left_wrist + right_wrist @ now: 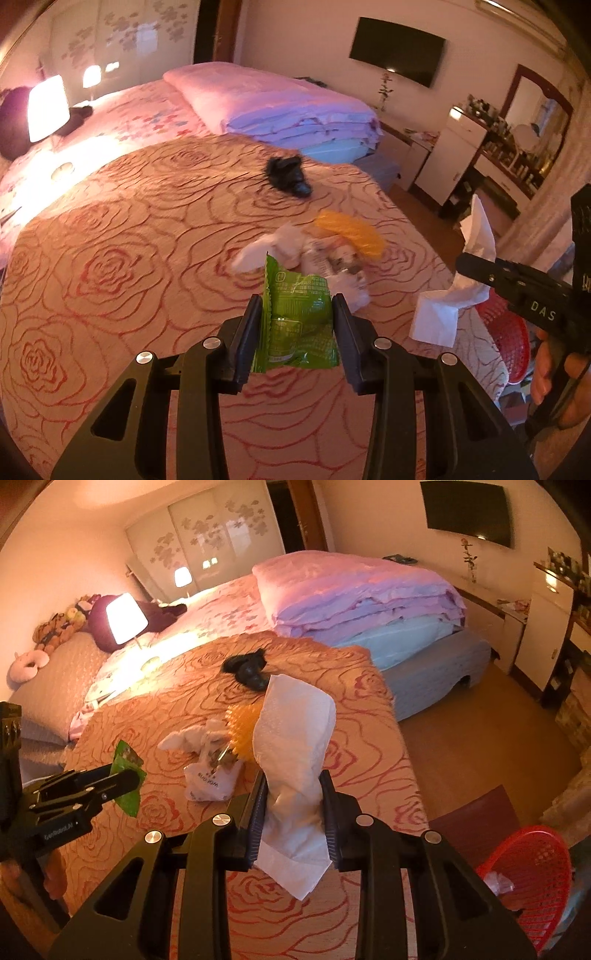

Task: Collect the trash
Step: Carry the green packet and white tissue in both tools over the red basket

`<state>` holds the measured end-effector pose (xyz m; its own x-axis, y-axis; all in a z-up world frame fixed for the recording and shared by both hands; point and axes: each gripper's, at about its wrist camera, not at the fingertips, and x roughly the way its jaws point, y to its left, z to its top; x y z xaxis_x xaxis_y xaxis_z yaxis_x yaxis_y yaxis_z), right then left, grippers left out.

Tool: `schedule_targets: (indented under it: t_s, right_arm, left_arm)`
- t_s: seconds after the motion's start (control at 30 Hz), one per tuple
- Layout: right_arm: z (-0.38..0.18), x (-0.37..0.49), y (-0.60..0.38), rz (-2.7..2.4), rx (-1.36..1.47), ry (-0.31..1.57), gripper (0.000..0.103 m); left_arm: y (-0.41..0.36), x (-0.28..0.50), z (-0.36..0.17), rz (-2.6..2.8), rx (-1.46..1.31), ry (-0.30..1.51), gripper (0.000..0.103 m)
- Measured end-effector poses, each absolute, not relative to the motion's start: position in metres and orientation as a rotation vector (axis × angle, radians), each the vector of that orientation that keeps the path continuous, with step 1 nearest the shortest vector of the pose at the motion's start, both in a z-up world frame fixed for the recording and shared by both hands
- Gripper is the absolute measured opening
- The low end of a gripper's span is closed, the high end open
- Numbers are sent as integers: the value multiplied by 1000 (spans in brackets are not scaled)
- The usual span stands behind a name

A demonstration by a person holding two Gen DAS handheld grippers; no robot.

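Observation:
My left gripper [296,308] is shut on a green snack wrapper [299,325], held above the rose-patterned bedspread [129,266]. My right gripper [293,794] is shut on a white paper tissue [295,738] that sticks up and hangs down between its fingers. In the left wrist view that tissue [443,310] and the right gripper [465,260] show at the right. In the right wrist view the left gripper [129,775] with the wrapper [127,764] shows at the left. More trash lies on the bed: a crumpled white bag [208,779], tissue [266,251] and an orange spiky piece [351,232].
A red mesh basket [535,878] stands on the floor at the bed's right edge, with something pale inside. A black crumpled item [288,175] lies farther up the bedspread. Folded pink quilts [277,107], a lit lamp [48,107] and a dresser [454,155] lie beyond.

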<state>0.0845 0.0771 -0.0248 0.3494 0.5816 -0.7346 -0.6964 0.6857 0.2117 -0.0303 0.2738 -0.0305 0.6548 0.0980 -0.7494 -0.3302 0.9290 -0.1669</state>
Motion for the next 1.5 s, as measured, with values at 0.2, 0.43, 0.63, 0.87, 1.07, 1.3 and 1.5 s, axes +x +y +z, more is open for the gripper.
schedule_targets:
  t_s: [0.2, 0.43, 0.63, 0.87, 1.07, 1.3, 1.5]
  right_arm:
    - [-18, 93, 60, 796, -122, 868, 28]
    - [-13, 105, 30, 726, -88, 853, 28]
    - [-12, 114, 0, 651, -58, 848, 28]
    - [-15, 121, -34, 566, -21, 848, 28]
    - [-16, 125, -69, 485, 13, 843, 28]
    - [-18, 124, -104, 404, 38, 842, 28]
    - [-24, 128, -132, 332, 57, 855, 28]
  left_arm:
    - [251, -9, -25, 178, -262, 817, 37]
    - [219, 21, -23, 101, -217, 822, 37]
    - [192, 43, -19, 40, -179, 817, 37]
    - [162, 64, -12, -30, -142, 810, 37]
    - [135, 79, -9, -103, -119, 811, 37]
    - [97, 93, -12, -195, -98, 827, 37]
    - [63, 105, -21, -273, -76, 854, 37]
